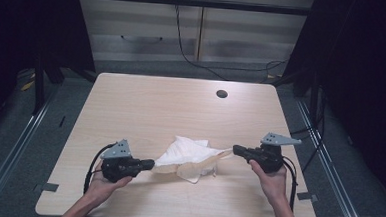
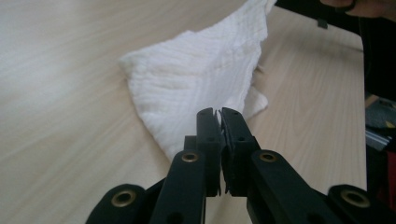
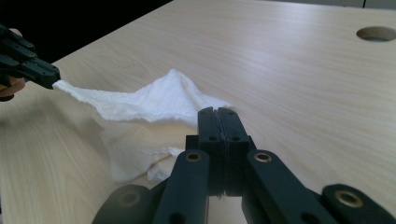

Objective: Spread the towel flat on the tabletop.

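White cloth (image 1: 188, 156) stretched above table (image 1: 146, 106) between left gripper (image 1: 150, 163) and right gripper (image 1: 236, 150); both clenched on its corners. Cable hole (image 3: 376, 33) visible from right gripper view; small label (image 3: 159, 174) on cloth's lower edge there.

**Bright table, dark surroundings**

In the high view the light fell from above onto the pale table (image 1: 151, 106), which was evenly lit, while the left and right edges of the frame sank into near black. The white cloth (image 1: 188, 153) was almost washed out at the lower centre, with a soft shadow beneath it. The picture was slightly soft and grainy throughout. In the left gripper view a broad sheen whitened the wood at upper left, and the far corner at upper right was blurred. In the right gripper view glare brightened the tabletop along the top, and the upper left corner was dark.
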Motion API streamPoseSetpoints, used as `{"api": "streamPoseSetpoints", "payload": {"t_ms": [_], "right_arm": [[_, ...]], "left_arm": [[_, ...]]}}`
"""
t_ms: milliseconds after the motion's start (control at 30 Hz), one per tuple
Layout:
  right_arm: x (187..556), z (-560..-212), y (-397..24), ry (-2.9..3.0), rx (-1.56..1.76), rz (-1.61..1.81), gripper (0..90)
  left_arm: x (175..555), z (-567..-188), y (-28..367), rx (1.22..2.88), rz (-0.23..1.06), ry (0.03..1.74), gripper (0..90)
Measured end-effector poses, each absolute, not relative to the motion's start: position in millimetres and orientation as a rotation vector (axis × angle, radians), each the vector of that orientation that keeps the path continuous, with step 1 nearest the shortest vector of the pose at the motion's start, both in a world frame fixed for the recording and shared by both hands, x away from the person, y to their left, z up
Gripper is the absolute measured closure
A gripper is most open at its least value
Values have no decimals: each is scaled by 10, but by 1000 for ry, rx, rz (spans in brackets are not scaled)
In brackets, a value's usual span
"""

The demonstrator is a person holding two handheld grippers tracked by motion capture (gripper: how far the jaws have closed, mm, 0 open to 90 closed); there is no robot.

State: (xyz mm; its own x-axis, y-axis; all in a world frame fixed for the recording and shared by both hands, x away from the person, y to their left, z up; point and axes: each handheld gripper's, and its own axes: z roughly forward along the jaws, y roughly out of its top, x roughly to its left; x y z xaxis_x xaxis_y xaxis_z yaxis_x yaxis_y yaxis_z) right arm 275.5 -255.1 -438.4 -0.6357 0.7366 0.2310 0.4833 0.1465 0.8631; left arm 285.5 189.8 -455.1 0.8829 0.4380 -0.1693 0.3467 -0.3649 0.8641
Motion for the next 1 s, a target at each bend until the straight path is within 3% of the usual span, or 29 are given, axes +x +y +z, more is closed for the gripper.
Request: {"api": "streamPoseSetpoints", "payload": {"t_ms": [467, 1000], "right_arm": [[2839, -3815, -2581, 2069, 1075, 1565, 892], [2926, -3358, -2569, 2020, 987, 1605, 893]], "left_arm": [[3121, -3996, 2007, 1806, 218, 590, 871], [3261, -3672, 2097, 1719, 272, 598, 873]]}}
